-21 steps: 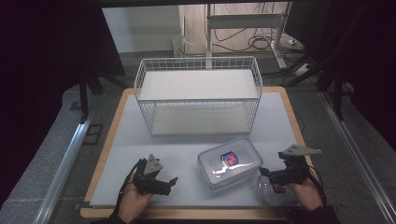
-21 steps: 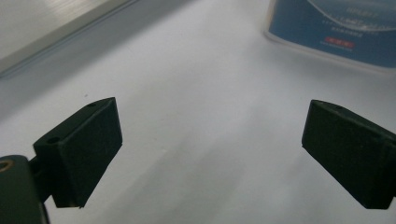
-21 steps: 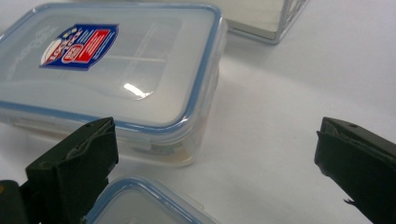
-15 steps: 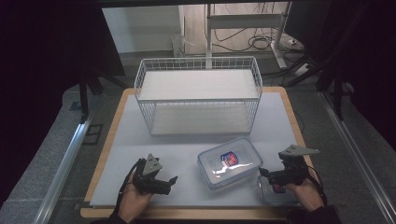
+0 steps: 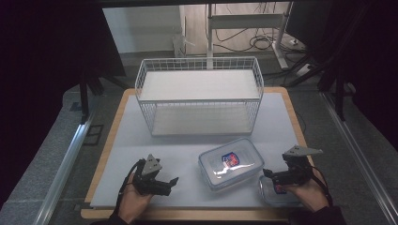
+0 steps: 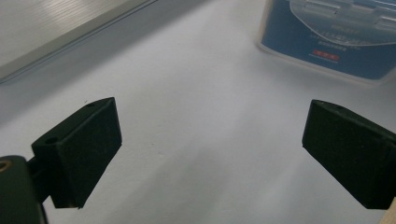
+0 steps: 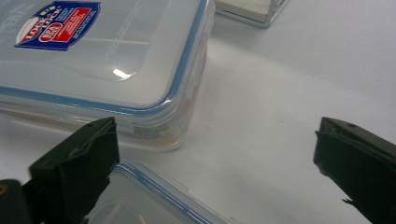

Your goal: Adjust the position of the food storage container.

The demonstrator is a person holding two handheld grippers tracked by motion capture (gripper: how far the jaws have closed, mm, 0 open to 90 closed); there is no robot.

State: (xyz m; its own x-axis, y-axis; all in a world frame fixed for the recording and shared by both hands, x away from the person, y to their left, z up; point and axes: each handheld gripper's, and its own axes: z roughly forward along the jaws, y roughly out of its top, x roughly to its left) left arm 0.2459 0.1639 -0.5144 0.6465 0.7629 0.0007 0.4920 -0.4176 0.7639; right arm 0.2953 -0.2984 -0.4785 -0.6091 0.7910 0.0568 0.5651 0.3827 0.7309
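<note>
container (image 5: 231,163) sits near the mat's front edge between both tongs, just beside a second lid (image 5: 277,192); left gripper (image 5: 170,183) and right gripper (image 5: 266,174) gape wide, holding nothing. its red-and-blue sticker (image 7: 58,18) seems to read "lock & lock"; long axis runs left-right, slightly skewed.

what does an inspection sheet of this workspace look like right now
surface: pale grey mat on a wood-edged table
job's things: clear lidded plastic box with blue seal and sticker; second clear plastic container at the near right edge
clutter: white wire basket rack at the back
grippers: left tongs open over bare mat; right tongs open above the second container, holding nothing
cables: black lead by the left hand; cords on the floor
surroundings: metal rails, dark drapes
</note>
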